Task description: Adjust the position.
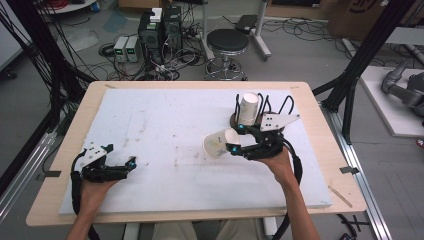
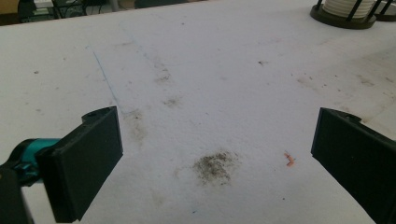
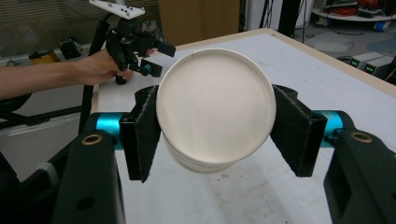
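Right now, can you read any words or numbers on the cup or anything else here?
No text can be read anywhere.
Paper cup held in the right gripper: faint marks on its side, too small to read.
Cardboard box at the far right: a dark printed mark, cut off and blurred.
Grey boxes on the floor: no legible label.

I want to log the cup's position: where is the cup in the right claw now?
In the high view the cup lies sideways in the right claw, right of the foam board's centre, in front of the rack.
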`<state>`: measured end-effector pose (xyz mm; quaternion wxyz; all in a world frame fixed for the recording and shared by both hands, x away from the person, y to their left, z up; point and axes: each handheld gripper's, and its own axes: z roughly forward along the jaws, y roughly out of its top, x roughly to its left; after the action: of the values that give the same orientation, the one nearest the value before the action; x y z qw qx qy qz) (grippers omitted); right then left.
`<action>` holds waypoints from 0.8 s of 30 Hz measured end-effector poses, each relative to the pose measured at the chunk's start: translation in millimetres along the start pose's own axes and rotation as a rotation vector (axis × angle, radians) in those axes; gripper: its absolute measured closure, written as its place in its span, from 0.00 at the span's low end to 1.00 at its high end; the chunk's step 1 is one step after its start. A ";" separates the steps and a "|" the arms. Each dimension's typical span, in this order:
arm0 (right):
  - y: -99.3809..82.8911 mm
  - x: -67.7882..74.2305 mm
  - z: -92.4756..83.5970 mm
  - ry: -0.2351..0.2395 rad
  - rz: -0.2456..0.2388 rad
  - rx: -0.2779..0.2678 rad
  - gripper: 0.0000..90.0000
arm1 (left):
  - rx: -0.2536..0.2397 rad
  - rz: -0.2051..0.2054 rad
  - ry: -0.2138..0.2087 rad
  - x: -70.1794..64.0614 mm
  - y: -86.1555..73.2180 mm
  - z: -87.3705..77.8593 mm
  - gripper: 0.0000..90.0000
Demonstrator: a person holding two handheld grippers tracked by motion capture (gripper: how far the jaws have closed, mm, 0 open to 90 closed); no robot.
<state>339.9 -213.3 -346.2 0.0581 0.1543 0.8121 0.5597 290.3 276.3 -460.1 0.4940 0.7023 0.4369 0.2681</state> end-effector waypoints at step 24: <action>-0.4 -4.6 8.9 0.053 0.008 -0.016 0.42 | -0.034 0.091 -0.361 -10.9 56.2 5.1 0.02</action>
<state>346.6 -207.0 -350.1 0.0353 0.1421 0.8084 0.5701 308.8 257.1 -409.2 0.5634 0.7496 0.3046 0.1671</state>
